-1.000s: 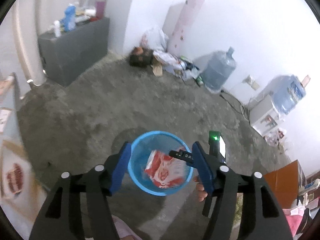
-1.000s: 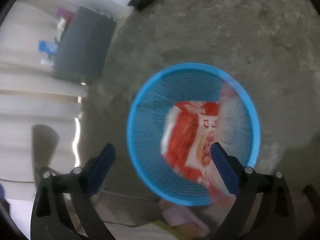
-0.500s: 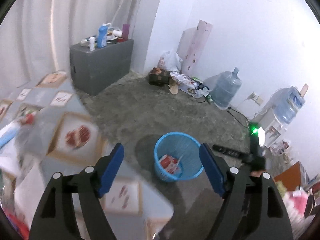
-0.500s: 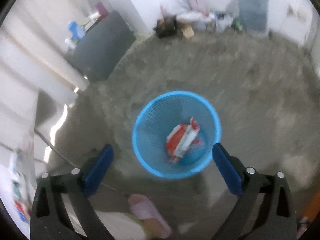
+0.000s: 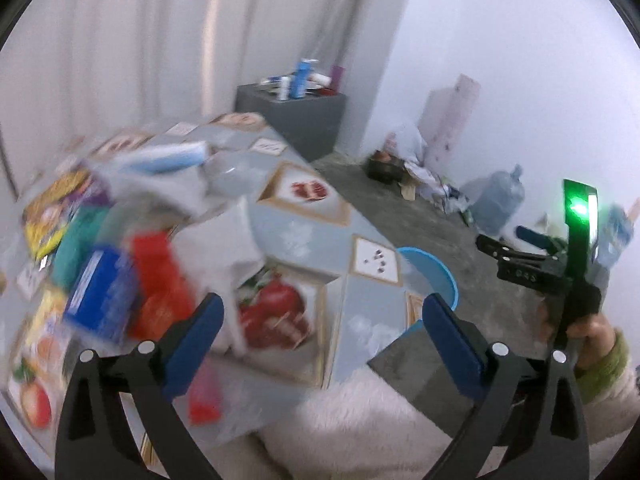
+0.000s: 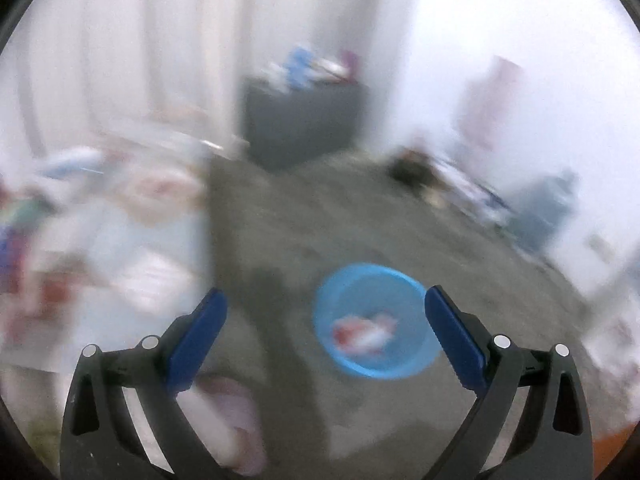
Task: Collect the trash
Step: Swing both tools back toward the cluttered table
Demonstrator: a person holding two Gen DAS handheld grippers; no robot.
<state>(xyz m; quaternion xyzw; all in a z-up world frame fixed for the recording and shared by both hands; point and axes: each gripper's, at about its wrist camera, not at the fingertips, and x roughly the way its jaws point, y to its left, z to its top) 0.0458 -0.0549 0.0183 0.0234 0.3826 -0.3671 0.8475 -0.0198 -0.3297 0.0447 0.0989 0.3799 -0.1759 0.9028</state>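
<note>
The left gripper (image 5: pixel 318 322) is hanging over the table (image 5: pixel 304 224) with its jaws just opened wide and nothing between them, probably readying for the blurred heap of wrappers (image 5: pixel 116 272). The right gripper (image 6: pixel 326 324) is gaping empty above the blue basket (image 6: pixel 374 320), which is sitting on the floor beside the table, placed to catch trash, with a red-and-white packet (image 6: pixel 366 330) lying inside.

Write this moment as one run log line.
left gripper: open, empty, just opening | right gripper: open, empty | blue basket: red-white wrapper inside
</note>
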